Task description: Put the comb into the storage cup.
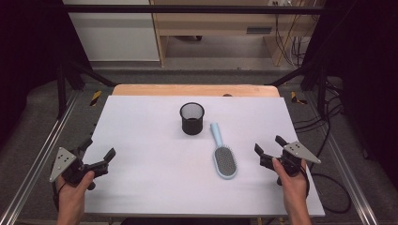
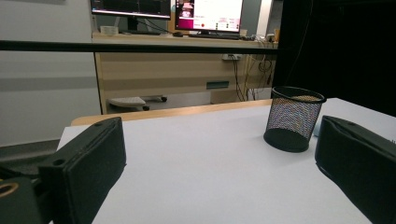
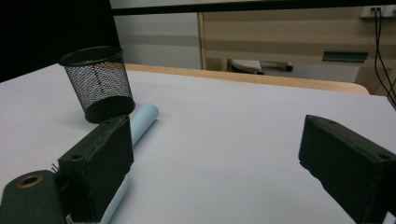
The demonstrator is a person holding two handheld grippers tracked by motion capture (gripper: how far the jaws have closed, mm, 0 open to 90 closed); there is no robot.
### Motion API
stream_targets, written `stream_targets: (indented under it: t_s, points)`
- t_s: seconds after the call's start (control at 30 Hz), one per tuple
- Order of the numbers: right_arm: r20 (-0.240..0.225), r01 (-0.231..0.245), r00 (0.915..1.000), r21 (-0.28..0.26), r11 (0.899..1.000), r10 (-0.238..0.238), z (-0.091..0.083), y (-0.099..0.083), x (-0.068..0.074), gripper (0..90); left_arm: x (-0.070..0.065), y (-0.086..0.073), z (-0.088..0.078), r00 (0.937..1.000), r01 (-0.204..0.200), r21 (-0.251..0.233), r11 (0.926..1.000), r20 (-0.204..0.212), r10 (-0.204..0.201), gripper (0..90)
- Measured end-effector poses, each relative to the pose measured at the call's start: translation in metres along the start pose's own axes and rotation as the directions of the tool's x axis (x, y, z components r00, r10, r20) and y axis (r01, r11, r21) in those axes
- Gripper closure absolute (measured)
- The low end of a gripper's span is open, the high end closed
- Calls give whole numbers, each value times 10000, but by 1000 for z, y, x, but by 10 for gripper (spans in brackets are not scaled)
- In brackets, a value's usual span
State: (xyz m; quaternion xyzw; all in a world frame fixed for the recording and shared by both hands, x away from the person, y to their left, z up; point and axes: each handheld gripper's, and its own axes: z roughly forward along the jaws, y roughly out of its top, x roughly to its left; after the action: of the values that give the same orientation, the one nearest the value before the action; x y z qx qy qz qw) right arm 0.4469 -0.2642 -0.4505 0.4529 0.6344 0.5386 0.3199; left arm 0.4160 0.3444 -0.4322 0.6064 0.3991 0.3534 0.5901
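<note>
The black mesh cup (image 1: 192, 118) is standing upright on the white table top (image 1: 141, 140), toward the far middle of the surface, and is serving as the reference point here. The light-blue hairbrush (image 1: 222, 153) is lying flat just beside the cup, on its near right side as the high view shows it; the handle end is pointing toward the cup and the bristle head is lying nearer the person. Whether handle and cup are touching cannot be told.

The left gripper (image 1: 98, 157) is resting well apart from the cup, at the near left edge of the table, in the person's left hand (image 1: 72, 187). Its jaws are standing wide apart with nothing between them; in the left gripper view the cup (image 2: 293, 119) is showing beyond them.

The right gripper (image 1: 270, 147) is sitting to the near right of the cup, just beyond the brush head, in the right hand (image 1: 291, 180). Its jaws are likewise spread and are gripping nothing. In the right gripper view the brush handle (image 3: 140, 119) is running past its left jaw toward the cup (image 3: 97, 84).
</note>
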Motion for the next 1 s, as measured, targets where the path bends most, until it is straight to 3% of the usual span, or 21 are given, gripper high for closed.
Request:
stream_targets:
  t_s: [0.33, 0.43, 0.47, 0.57, 0.6, 0.63, 0.67, 0.77, 0.83, 0.9, 1.0]
  points:
    - [112, -46, 9999, 278, 9996, 43, 3, 0, 4, 79, -2, 0, 0, 9999, -30, 105, 9999, -105, 31, 32]
    - [150, 139, 9998, 709, 9974, -150, 8, -1, 9, 92, -2, -1, -1, 9999, -19, 158, 9999, -106, 21, 34]
    - [224, 151, 9996, 878, 9960, -171, 10, 0, 11, 121, -2, -1, -1, 9999, -21, 160, 9999, -125, 23, 34]
    - [86, 495, 9987, 1196, 9916, -509, 20, 8, 18, 335, -2, -1, -2, 9999, -23, 144, 9999, -139, 25, 37]
    - [86, 495, 9987, 1196, 9916, -509, 20, 8, 18, 335, -2, -1, -2, 9999, -16, 152, 9999, -130, 18, 37]
    - [-184, 726, 9973, 1395, 9876, -707, 25, 14, 22, 456, -2, -1, -2, 9999, -21, 190, 9998, -127, 23, 37]
    - [-184, 726, 9973, 1395, 9876, -707, 25, 14, 22, 456, -2, -1, -2, 9999, -21, 190, 9998, -127, 23, 38]
    - [-550, 1114, 9931, 1632, 9803, -1037, 38, 25, 30, 646, -2, -1, -2, 9999, -8, 173, 9998, -117, 10, 38]
    - [-706, 1299, 9903, 1672, 9773, -1195, 42, 28, 32, 675, -2, -1, -2, 9999, -10, 171, 9999, -104, 12, 38]
    - [-984, 1839, 9809, 1909, 9642, -1676, 53, 37, 40, 762, -3, -1, -2, 10000, -7, 146, 9999, -80, 8, 34]
    - [-1349, 2182, 9717, 2010, 9550, -1937, 65, 45, 48, 824, -4, -1, -2, 10000, -96, 106, 9999, -27, 96, 27]
